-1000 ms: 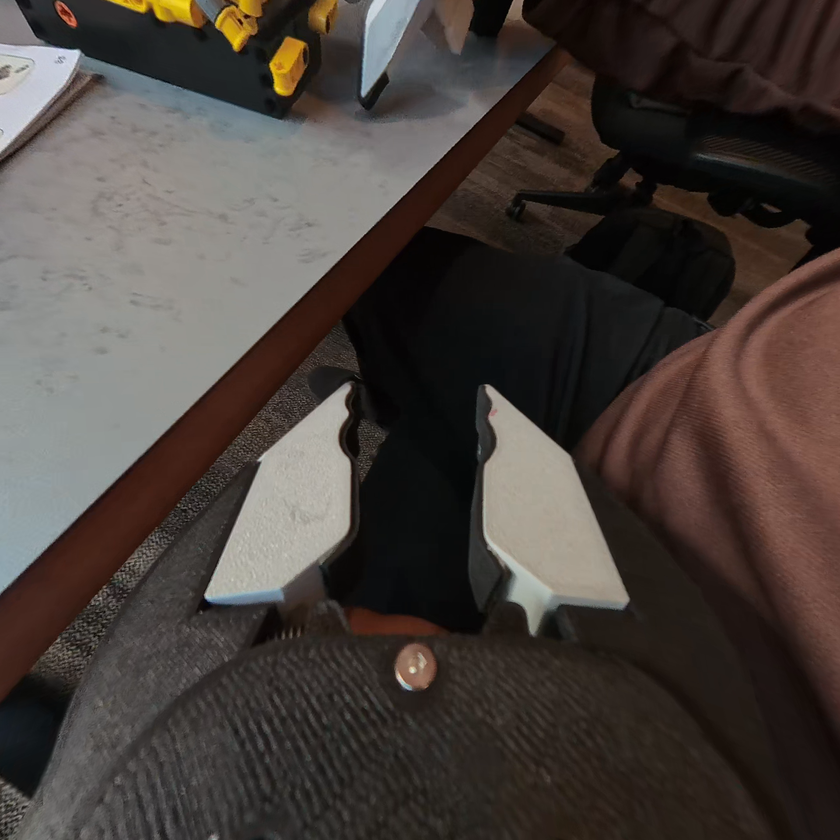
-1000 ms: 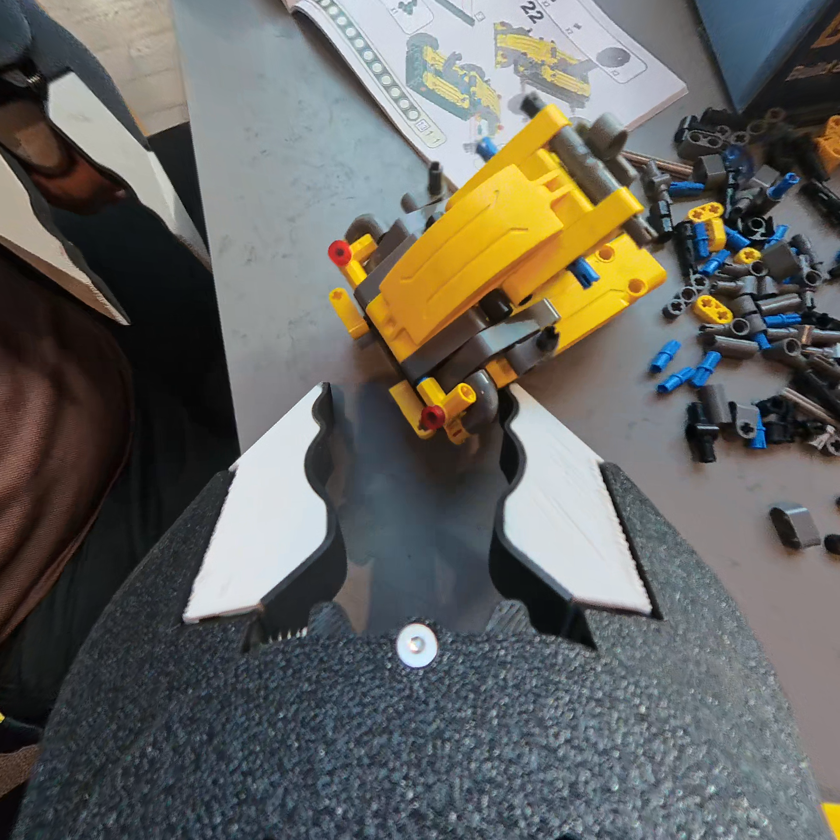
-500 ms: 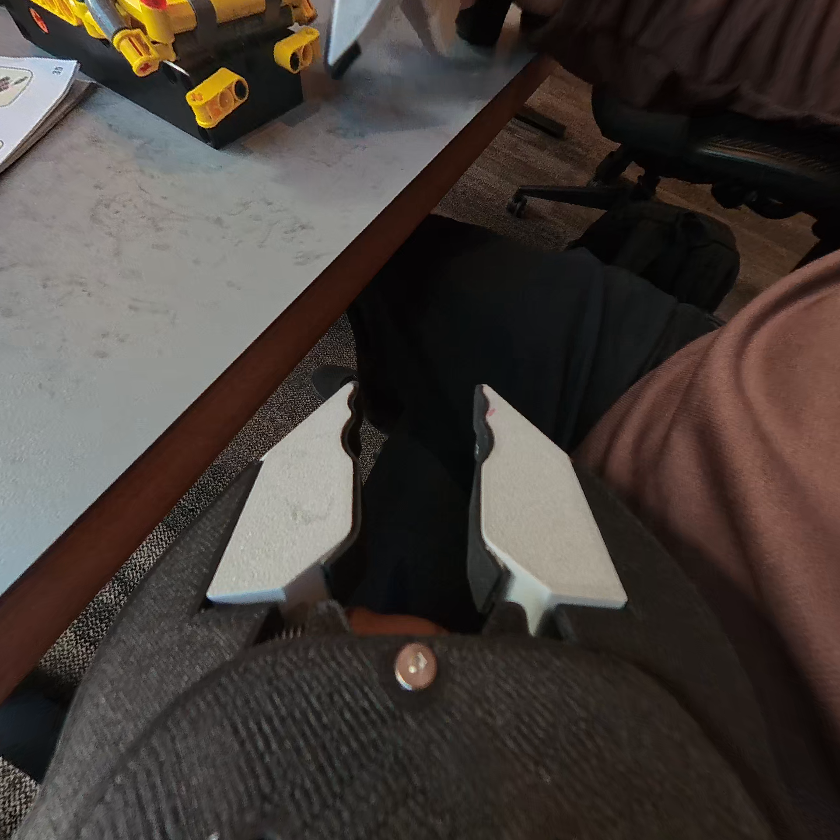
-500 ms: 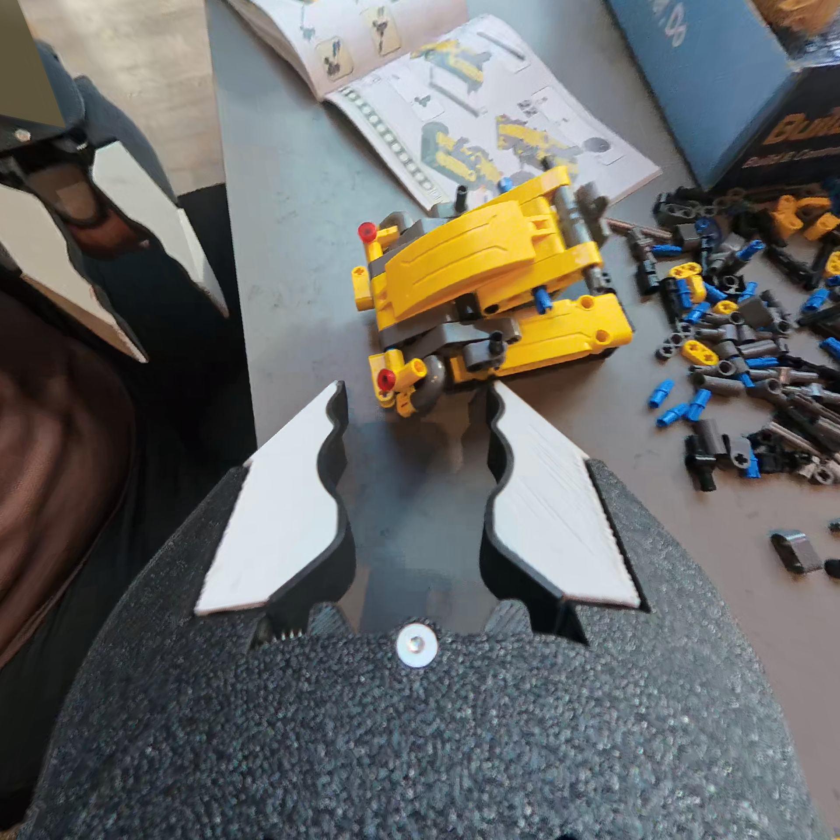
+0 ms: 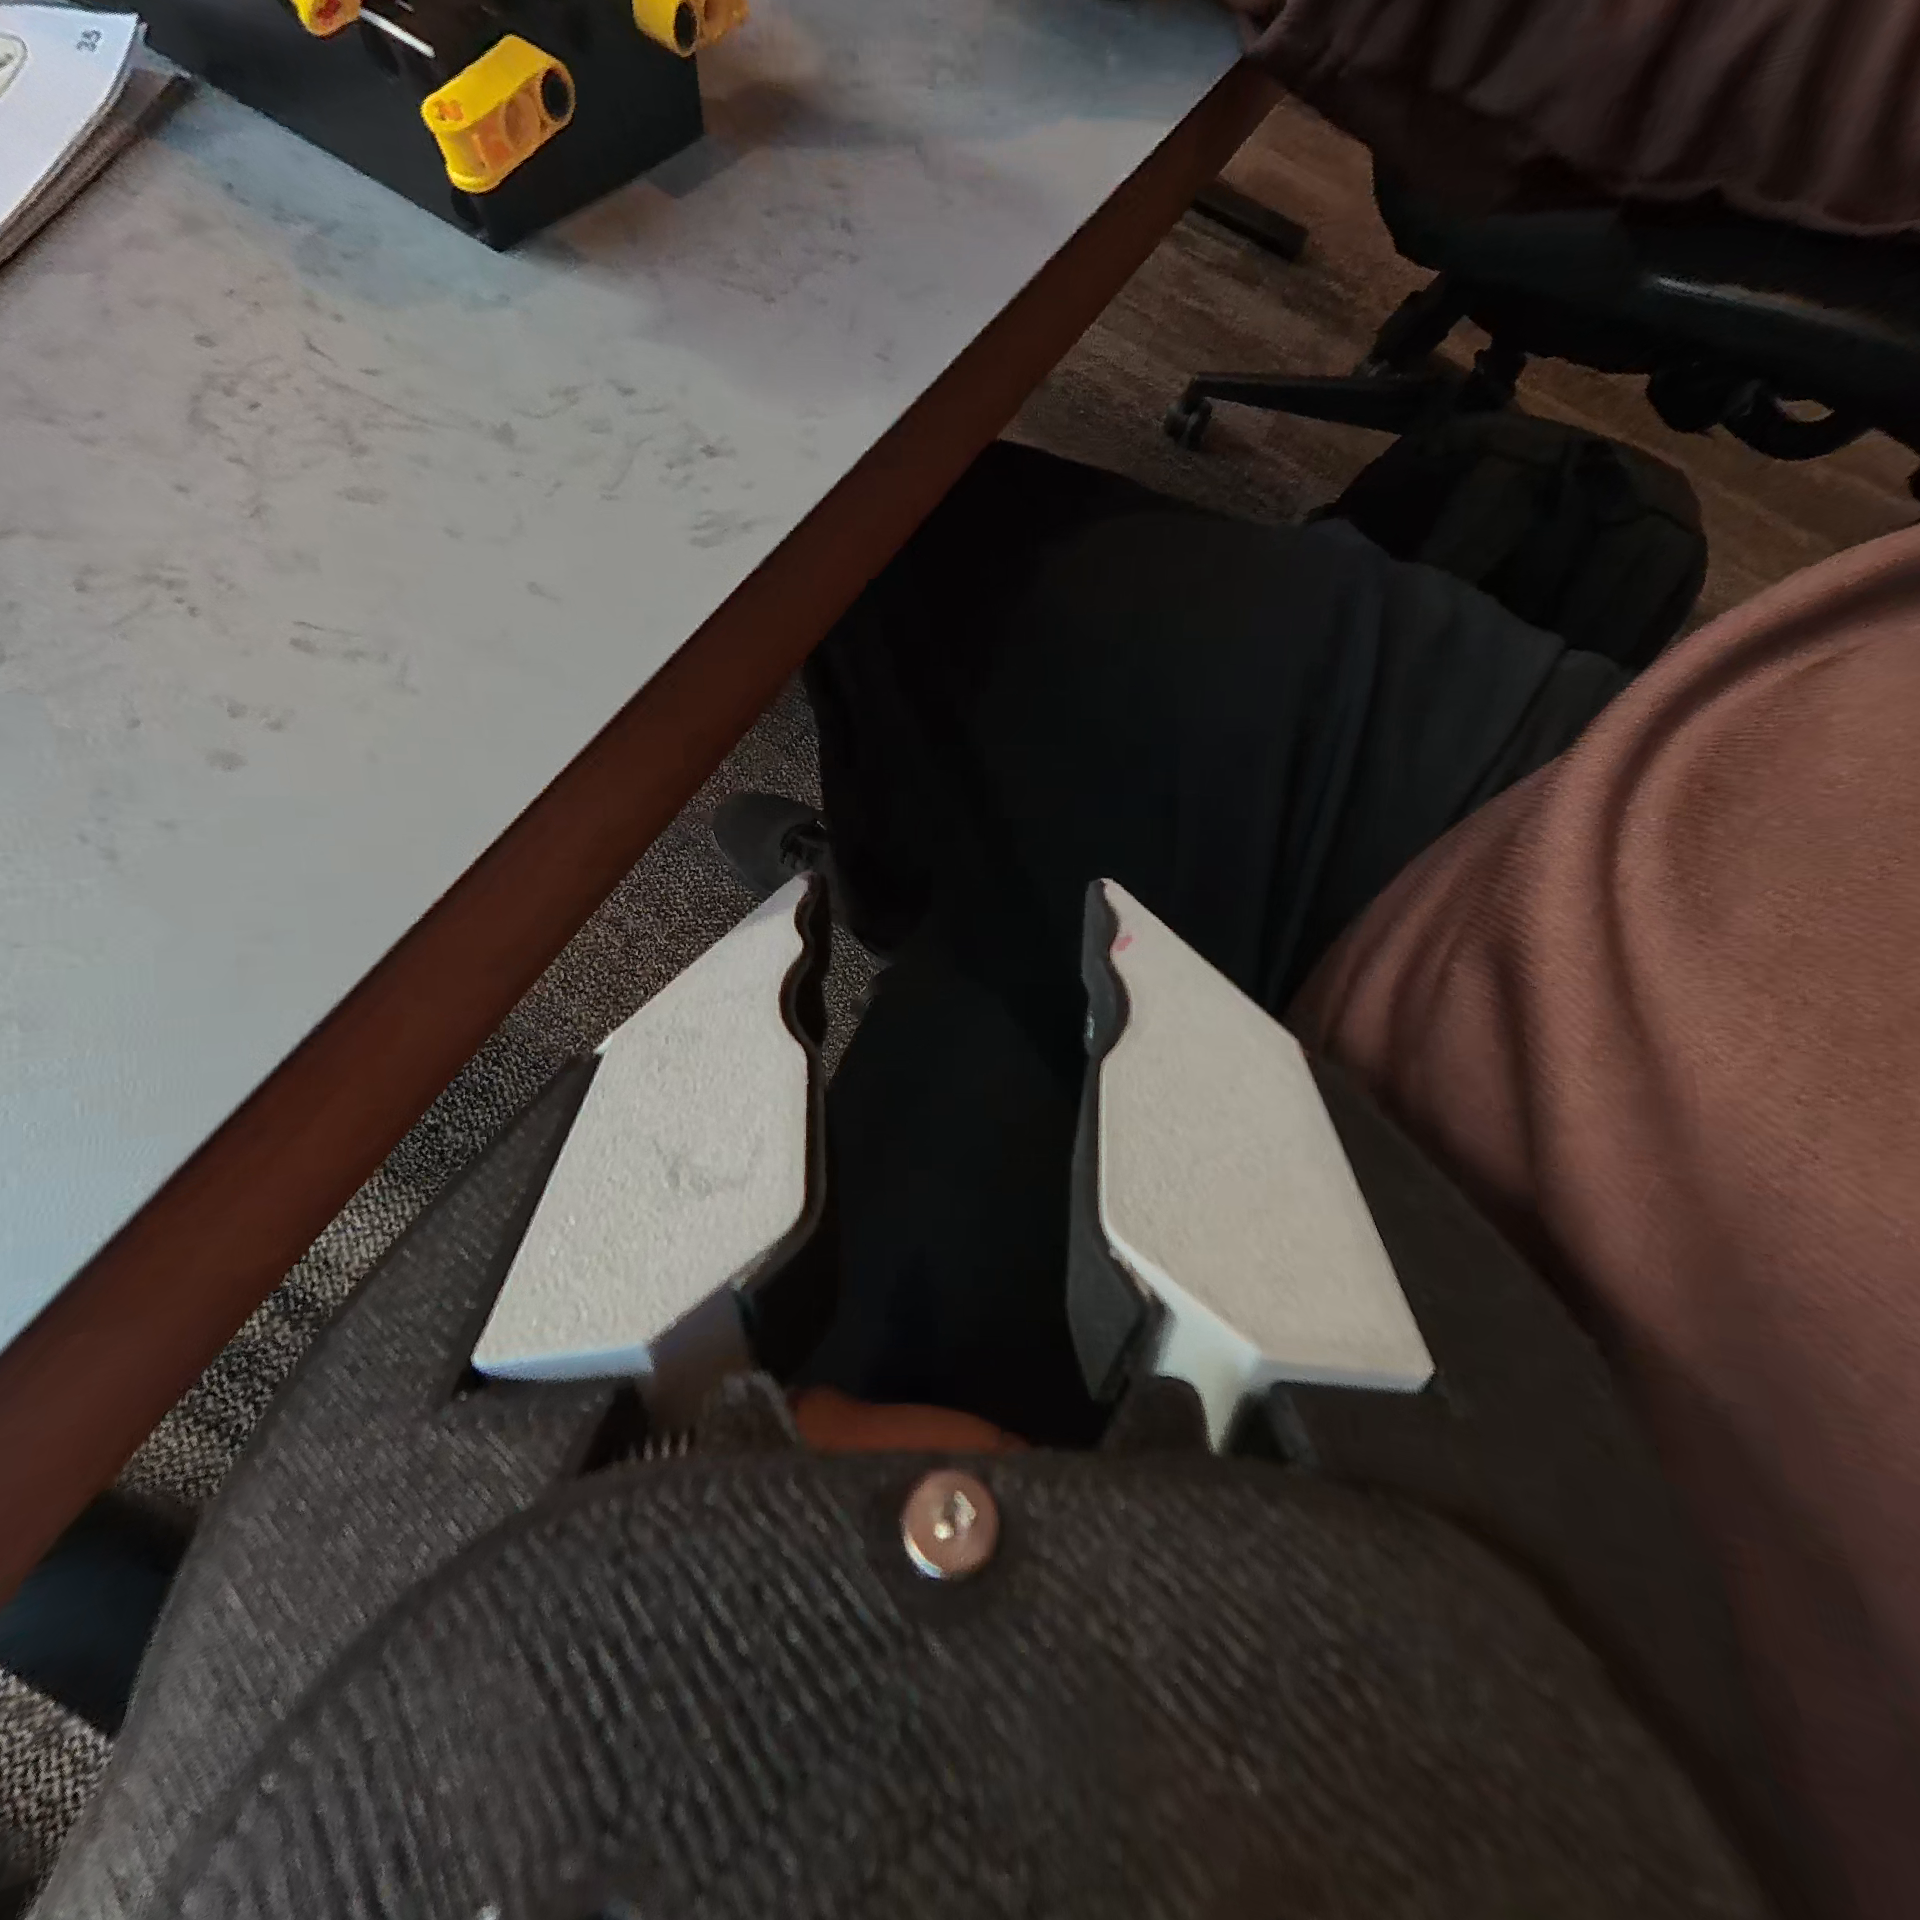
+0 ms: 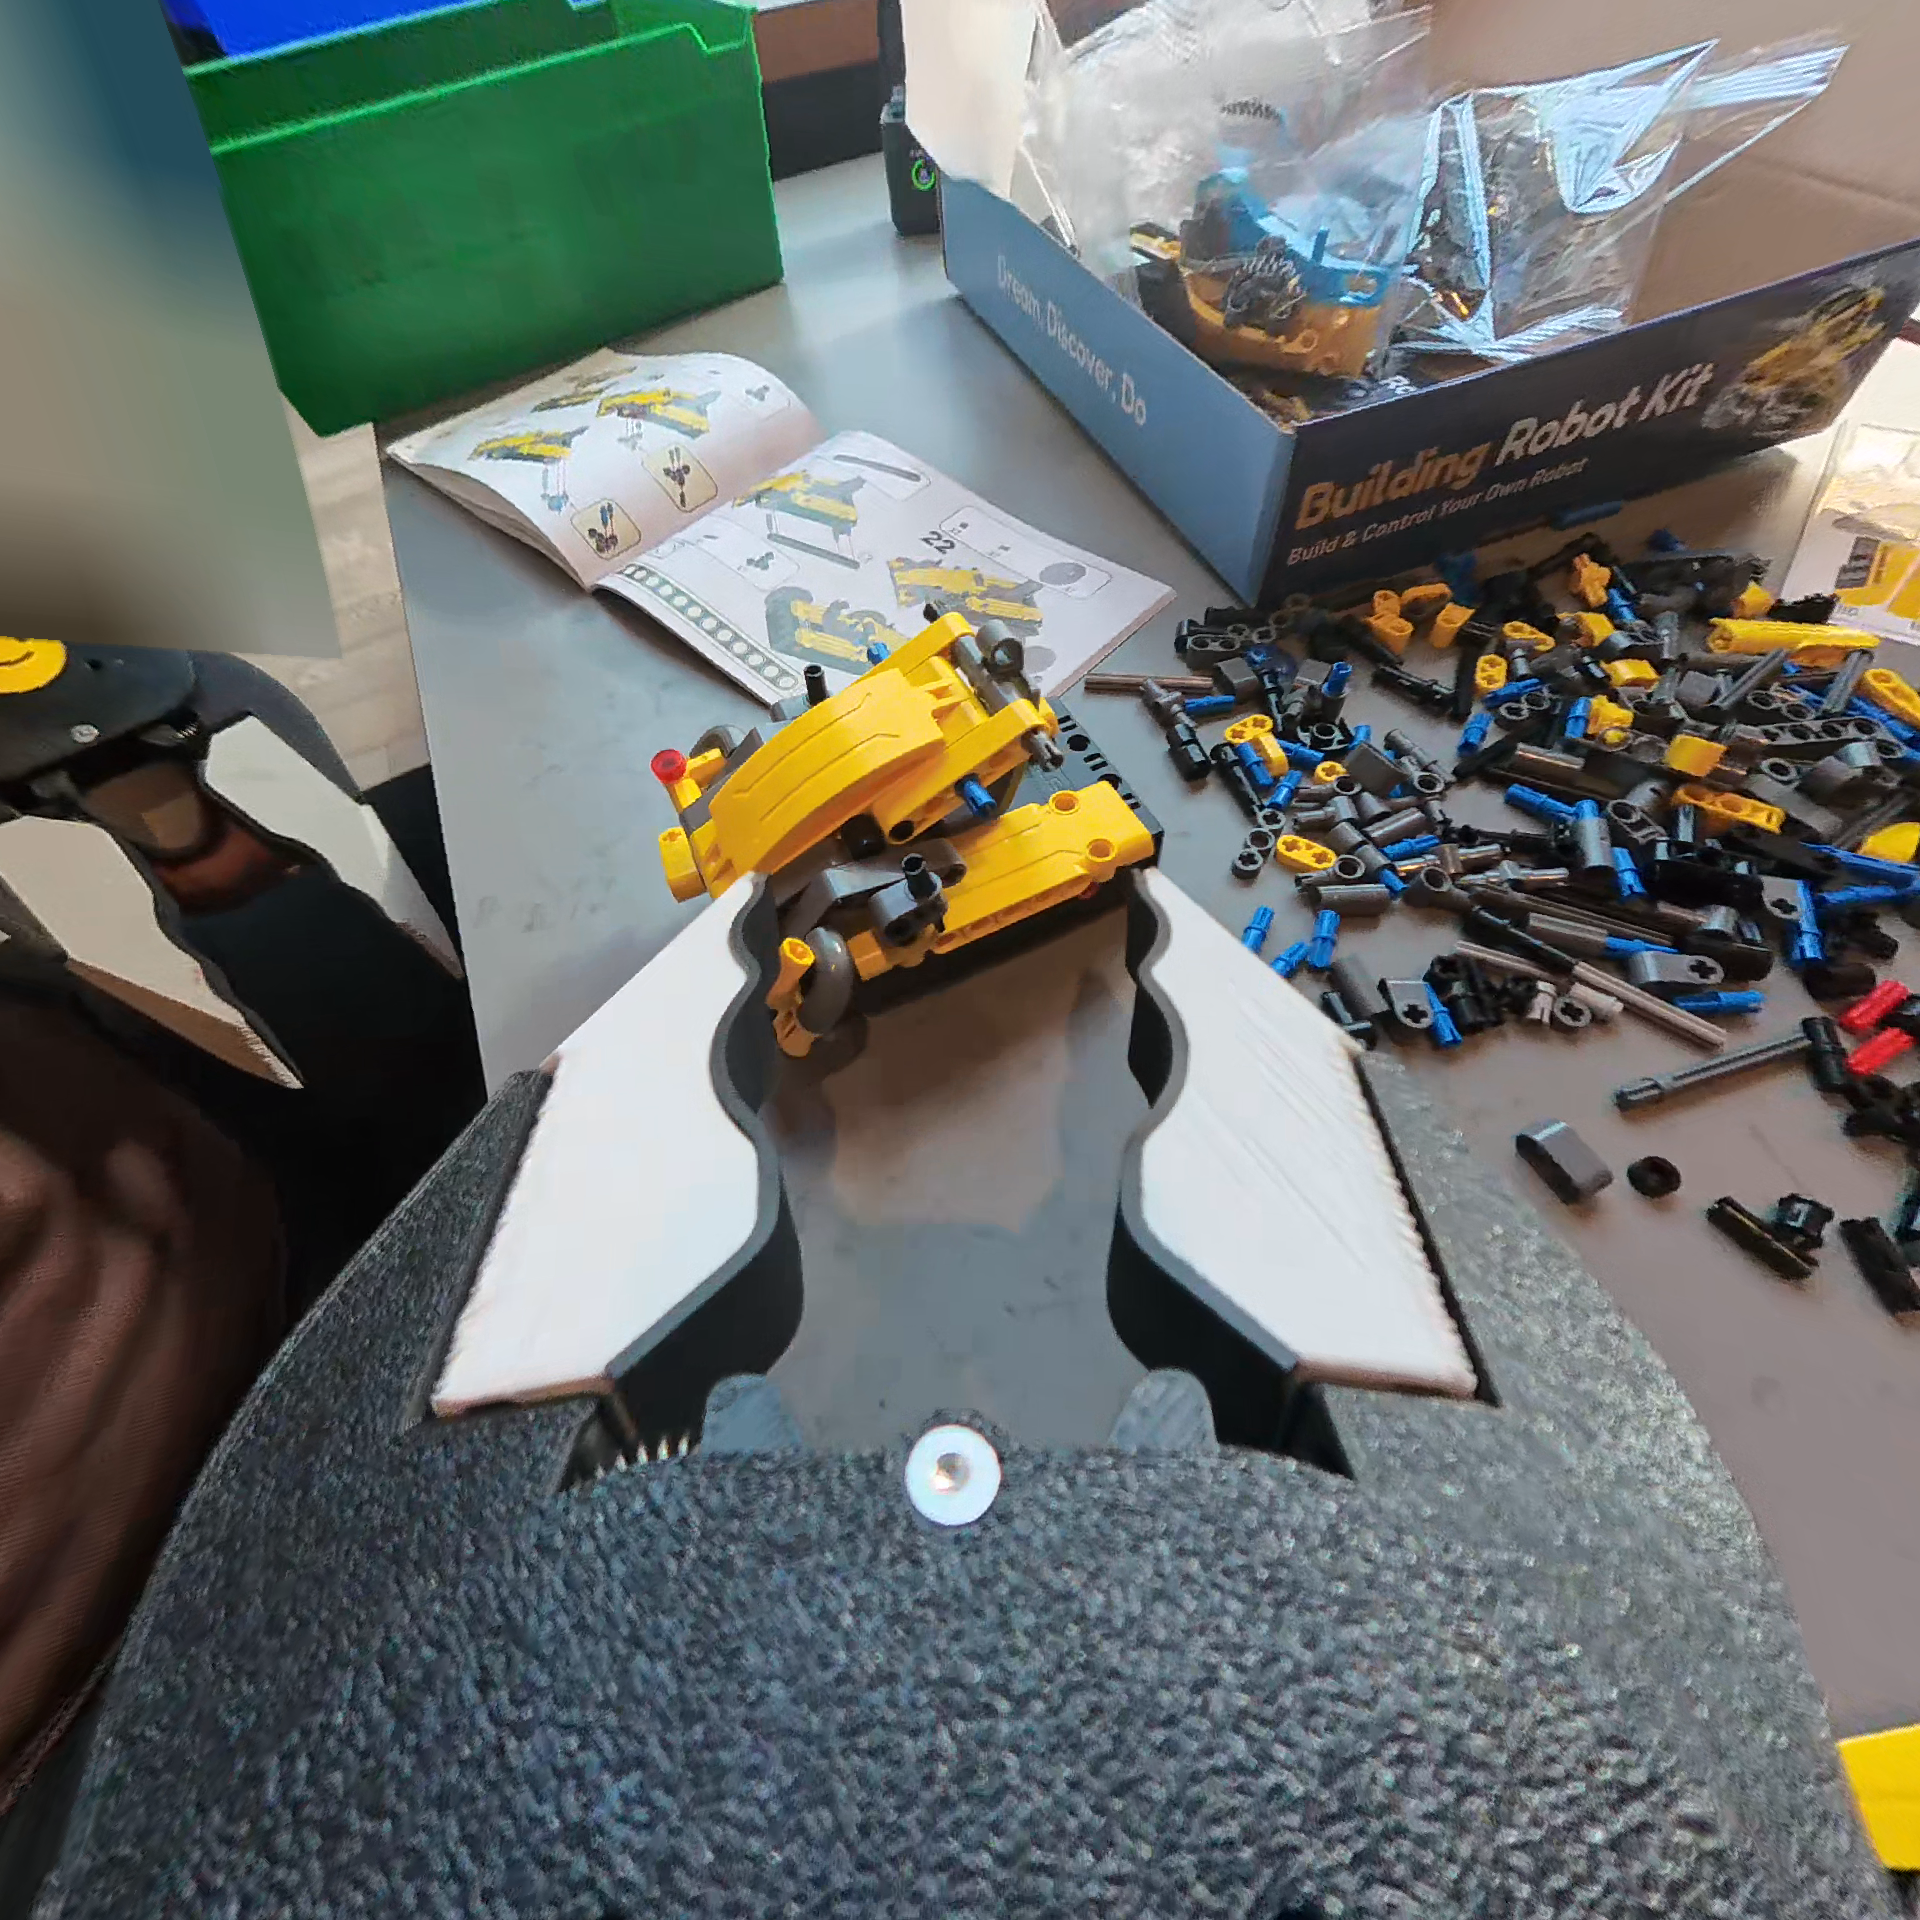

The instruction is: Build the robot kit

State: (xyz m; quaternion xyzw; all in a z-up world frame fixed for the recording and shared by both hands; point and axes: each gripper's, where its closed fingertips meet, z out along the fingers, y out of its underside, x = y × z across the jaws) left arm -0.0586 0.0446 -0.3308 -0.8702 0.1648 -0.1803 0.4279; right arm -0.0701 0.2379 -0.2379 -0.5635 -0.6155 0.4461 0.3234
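the right gripper point(image 6: 940, 894), jaws apart and holding nothing, has its tips flanking the near end of a yellow, grey and black brick-built vehicle model point(image 6: 894, 821) on the grey tabletop point(image 6: 582, 748), just before an open instruction booklet point(image 6: 727, 499). loose small plastic pieces point(image 6: 1558, 790) lie to its right. the left gripper point(image 5: 951, 904), jaws apart and empty, hangs off the table edge over dark trousers point(image 5: 1143, 675).

Warm daylight, soft shadows, slight motion blur, wide-angle edge distortion.
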